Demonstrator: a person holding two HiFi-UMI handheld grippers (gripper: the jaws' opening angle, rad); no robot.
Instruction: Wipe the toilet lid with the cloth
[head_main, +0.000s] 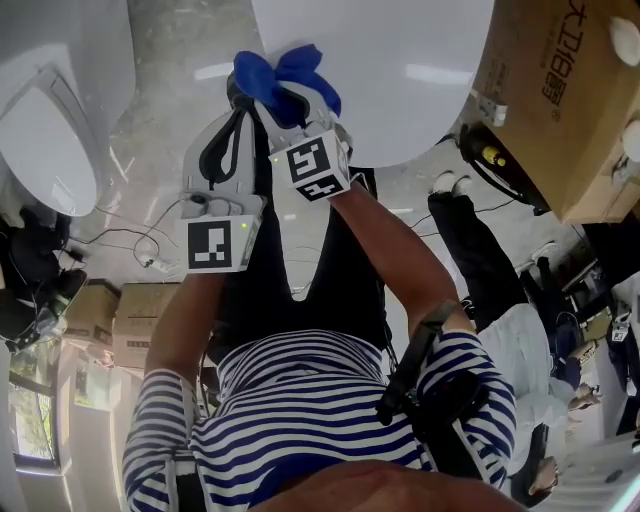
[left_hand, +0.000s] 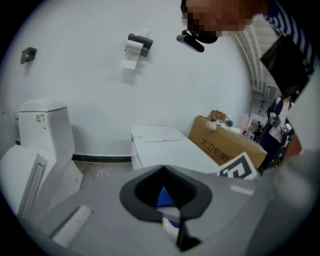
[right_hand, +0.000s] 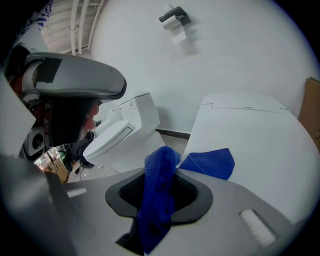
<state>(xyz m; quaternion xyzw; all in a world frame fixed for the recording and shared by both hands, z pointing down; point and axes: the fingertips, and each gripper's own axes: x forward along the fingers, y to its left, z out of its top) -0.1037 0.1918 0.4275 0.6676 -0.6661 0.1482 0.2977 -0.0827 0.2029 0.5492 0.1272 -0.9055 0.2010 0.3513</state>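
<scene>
Two hand-held grippers are up close together in the head view, with a striped sleeve behind each.

Right hand-held gripper (right_hand: 161, 181): jaws clamped on the blue cloth (right_hand: 207, 162). A thick fold runs down through the black pads and bunches up over the jaw tips. A free corner spreads out ahead of the tips and to their right, over the near edge of the white toilet lid (right_hand: 250, 135). Whether that corner touches the lid cannot be resolved. In the head view the cloth (head_main: 285, 75) sits at the tip of this hand-held gripper (head_main: 292, 100), against the lid (head_main: 390, 70).

Left hand-held gripper (left_hand: 163, 172): jaw tips together. A sliver of blue shows in the narrow slit below the tips; I cannot tell whether it is nipped or only seen through. The lid (left_hand: 175, 155) lies straight ahead of these jaws. In the head view this hand-held gripper (head_main: 243, 112) is just beside the right one, its marker cube nearer the body.

Surroundings: a second toilet (right_hand: 120, 130) stands ahead and left of the right jaws, well apart from the lid. A cardboard box (left_hand: 225, 142) stands ahead and right of the left jaws, beyond the lid. A paper holder (right_hand: 175, 20) is mounted on the wall above.
</scene>
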